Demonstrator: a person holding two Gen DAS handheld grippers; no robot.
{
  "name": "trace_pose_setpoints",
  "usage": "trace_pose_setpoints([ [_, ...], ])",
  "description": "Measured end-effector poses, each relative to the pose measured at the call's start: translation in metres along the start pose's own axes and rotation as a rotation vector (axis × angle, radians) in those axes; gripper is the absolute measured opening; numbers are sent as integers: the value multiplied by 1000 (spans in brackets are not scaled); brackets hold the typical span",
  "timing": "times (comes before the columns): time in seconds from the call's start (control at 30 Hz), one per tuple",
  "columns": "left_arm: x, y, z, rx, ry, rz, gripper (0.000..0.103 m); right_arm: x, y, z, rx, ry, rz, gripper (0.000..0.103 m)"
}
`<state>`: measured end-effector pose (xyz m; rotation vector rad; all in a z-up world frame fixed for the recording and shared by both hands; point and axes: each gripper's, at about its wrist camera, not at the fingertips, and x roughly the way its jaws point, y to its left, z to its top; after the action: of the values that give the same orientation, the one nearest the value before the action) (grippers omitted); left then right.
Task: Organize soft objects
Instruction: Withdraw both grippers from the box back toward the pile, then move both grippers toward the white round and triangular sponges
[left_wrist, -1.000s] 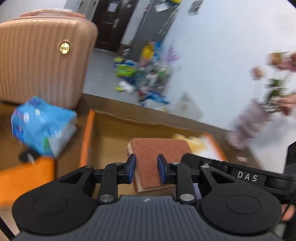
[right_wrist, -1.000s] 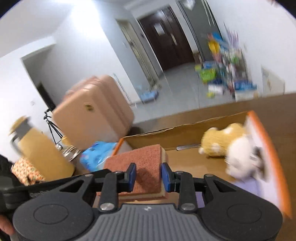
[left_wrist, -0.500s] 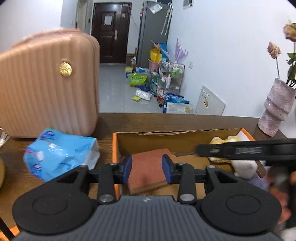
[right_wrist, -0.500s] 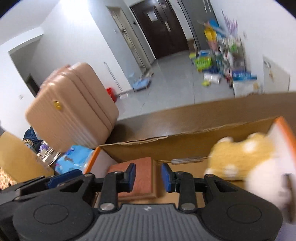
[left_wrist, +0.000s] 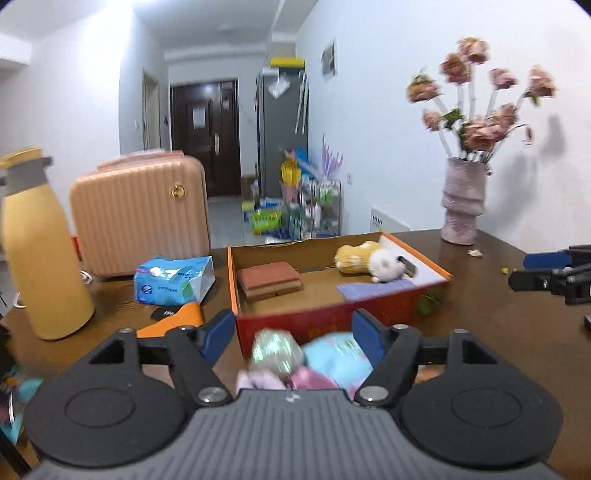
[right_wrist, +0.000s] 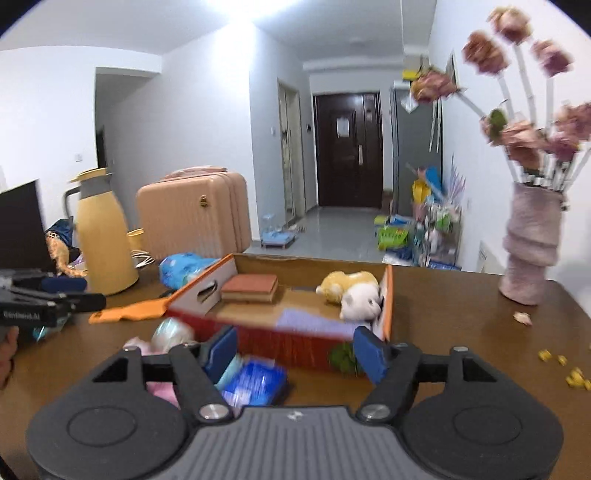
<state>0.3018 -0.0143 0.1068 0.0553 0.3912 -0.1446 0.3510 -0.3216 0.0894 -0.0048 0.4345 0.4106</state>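
An orange cardboard box (left_wrist: 332, 321) stands on the brown table. Inside it lie a brown sponge (left_wrist: 267, 277) at the left, a yellow and white plush toy (left_wrist: 369, 258) at the far right, and a purple cloth (left_wrist: 373, 290). My left gripper (left_wrist: 293, 334) hovers in front of the box, its jaws opening, and they press on nothing. Blurred pastel soft items (left_wrist: 314, 360) lie on the table below it. My right gripper (right_wrist: 295, 350) is also back from the box (right_wrist: 295, 343), jaws opening and empty, above a blue packet (right_wrist: 255, 380).
At the left stand a yellow thermos (left_wrist: 40, 251), a pink suitcase (left_wrist: 140, 218) and a blue tissue pack (left_wrist: 173, 277). An orange flap (left_wrist: 181, 317) lies beside the box. A vase of flowers (left_wrist: 463, 206) stands at the far right, with crumbs (right_wrist: 554, 358) nearby.
Both grippers have pulled back from the box and away from the sponge, which stays inside. Their jaws have spread much wider. The soft items in front of the box have come into view.
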Motion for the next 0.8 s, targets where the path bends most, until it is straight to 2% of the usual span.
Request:
trace_pose_setpoints([
  [0.03, -15, -7, -13, -13, -12, -8, 81, -16, 4, -16, -9, -23, -9, 76],
  [0.13, -44, -25, -46, -25, -10, -25, 81, -57, 18, -55, -30, -74, -42, 80],
  [0.27, -71, -41, -84, -33, 22, -13, 83, -91, 33, -94, 1, -67, -55, 83],
  [0.3, -75, -43, -91, -39, 29, -16, 83, -97, 38, -101, -2, -67, -56, 87],
  [0.4, -82, -42, -107, -52, 62, -17, 83, -111, 48, -120, 4, -73, -42, 88],
  [0.6, -78, -37, -116, -57, 89, 18, 83, -107, 53, -134, 37, -48, -14, 88],
  [0.8, -53, -35, -117, -63, 124, 16, 80, -83, 57, -130, 71, -31, 13, 86],
])
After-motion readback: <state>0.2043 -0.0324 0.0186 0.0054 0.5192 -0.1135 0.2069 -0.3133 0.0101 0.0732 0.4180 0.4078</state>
